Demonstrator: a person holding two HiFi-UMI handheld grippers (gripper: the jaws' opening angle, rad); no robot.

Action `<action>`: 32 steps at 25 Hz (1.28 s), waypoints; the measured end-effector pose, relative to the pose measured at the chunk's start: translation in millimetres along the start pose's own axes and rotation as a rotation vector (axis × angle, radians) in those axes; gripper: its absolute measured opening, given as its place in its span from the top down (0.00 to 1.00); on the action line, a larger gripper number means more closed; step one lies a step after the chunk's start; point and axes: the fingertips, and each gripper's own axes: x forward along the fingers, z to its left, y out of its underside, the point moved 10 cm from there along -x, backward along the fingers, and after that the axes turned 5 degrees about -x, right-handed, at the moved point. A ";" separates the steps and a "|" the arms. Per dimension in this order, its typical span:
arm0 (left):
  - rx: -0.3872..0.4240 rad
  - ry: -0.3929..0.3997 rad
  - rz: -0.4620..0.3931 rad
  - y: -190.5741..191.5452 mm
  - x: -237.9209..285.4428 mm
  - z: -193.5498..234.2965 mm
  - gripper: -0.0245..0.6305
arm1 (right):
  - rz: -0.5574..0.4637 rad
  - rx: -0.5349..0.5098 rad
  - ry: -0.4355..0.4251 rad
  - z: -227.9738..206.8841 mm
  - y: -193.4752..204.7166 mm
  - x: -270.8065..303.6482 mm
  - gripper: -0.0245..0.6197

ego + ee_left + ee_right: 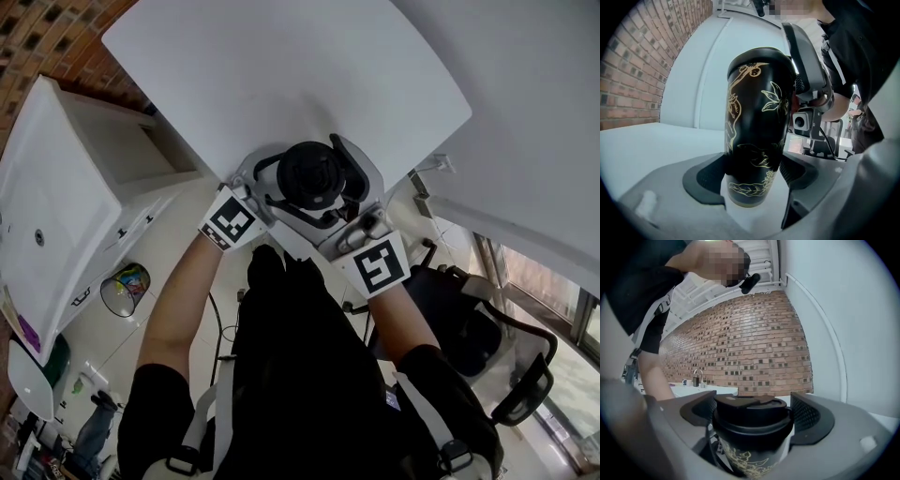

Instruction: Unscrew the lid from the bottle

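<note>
A black bottle (754, 126) with gold flower drawings stands upright between the pads of my left gripper (752, 174), which is shut on its lower body just above the white table. Its black lid (750, 406) sits on top, seen from above in the head view as a dark round lid (312, 175). My right gripper (752, 422) reaches level around the lid, with one dark pad on each side and a small gap at both. That gripper is open, and it shows behind the bottle as the right gripper (808, 89) in the left gripper view.
The white table (281, 66) stretches away ahead of the bottle. A white cabinet (56, 187) stands at the left, and a black office chair (487, 347) at the lower right. Beyond the table is a brick wall (740, 343), with a counter and tap (696, 378) below it.
</note>
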 end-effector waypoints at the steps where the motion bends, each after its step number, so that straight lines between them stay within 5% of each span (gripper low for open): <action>1: -0.002 0.000 0.001 0.0 -0.6 0.0 0.40 | 0.007 0.000 -0.003 -0.1 0.7 0.8 0.24; 4: -0.004 -0.001 0.002 -0.6 0.1 0.0 0.40 | 0.033 0.016 -0.073 -6.9 2.6 -0.4 0.25; 14: 0.004 -0.004 0.003 1.4 0.5 -1.8 0.40 | 0.106 0.016 -0.551 -37.3 0.5 11.6 0.23; 18: 0.007 -0.007 0.002 1.2 -0.5 -2.1 0.40 | 0.136 -0.019 -0.665 -41.4 -4.5 19.4 0.23; 21: 0.010 -0.010 0.004 0.6 -1.0 -0.5 0.40 | 0.114 -0.034 -0.614 -40.7 -5.3 17.8 0.23; 24: 0.009 -0.009 0.005 0.9 -0.5 -1.0 0.40 | 0.065 -0.026 -0.461 -37.8 -7.2 9.7 0.15; 32: 0.009 -0.013 0.003 1.7 -0.6 -1.9 0.40 | -0.012 0.010 -0.068 -8.1 -5.4 0.9 0.15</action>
